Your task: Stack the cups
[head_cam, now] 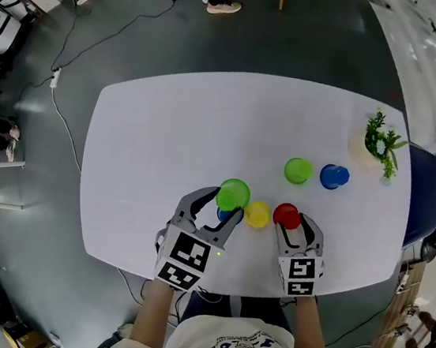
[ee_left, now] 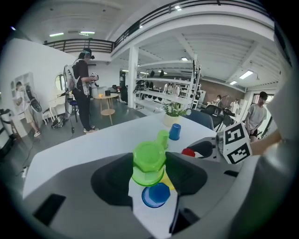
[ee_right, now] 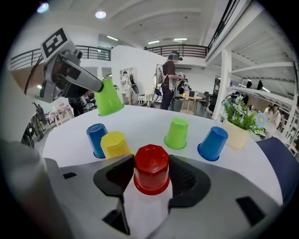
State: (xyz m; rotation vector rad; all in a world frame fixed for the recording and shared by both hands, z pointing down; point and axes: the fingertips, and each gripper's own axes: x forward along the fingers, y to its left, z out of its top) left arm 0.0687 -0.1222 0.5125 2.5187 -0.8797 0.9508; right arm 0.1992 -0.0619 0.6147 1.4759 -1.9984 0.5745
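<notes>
- Nearest, at 6 o'clock on the table (head_cam: pixel 167 139), the person's two grippers work side by side.
- The left gripper (head_cam: pixel 215 209) pinches the held green cup (head_cam: pixel 234 194) by its closed end, mouth down and clear of the tabletop. Raised like this, its open rim can drop over another cup.
- The near blue cup (ee_left: pixel 156 194) stands directly under it, so it is probably the intended base.
- The right gripper (head_cam: pixel 294 229) has its pads pressed on both sides of the red cup (head_cam: pixel 287 215), which appears to rest on the table. A grip high on the body leaves the rim free for nesting.
- The yellow cup (head_cam: pixel 257 214) stands between the two grippers, just beside the red and blue cups.
- The far green cup (head_cam: pixel 298 170) and far blue cup (head_cam: pixel 334 176) wait toward 3 o'clock, apart from the cluster. Every cup is inverted, which suits stacking.
- The plant pot (head_cam: pixel 381 143) sits at 2 o'clock, out of the way.
</notes>
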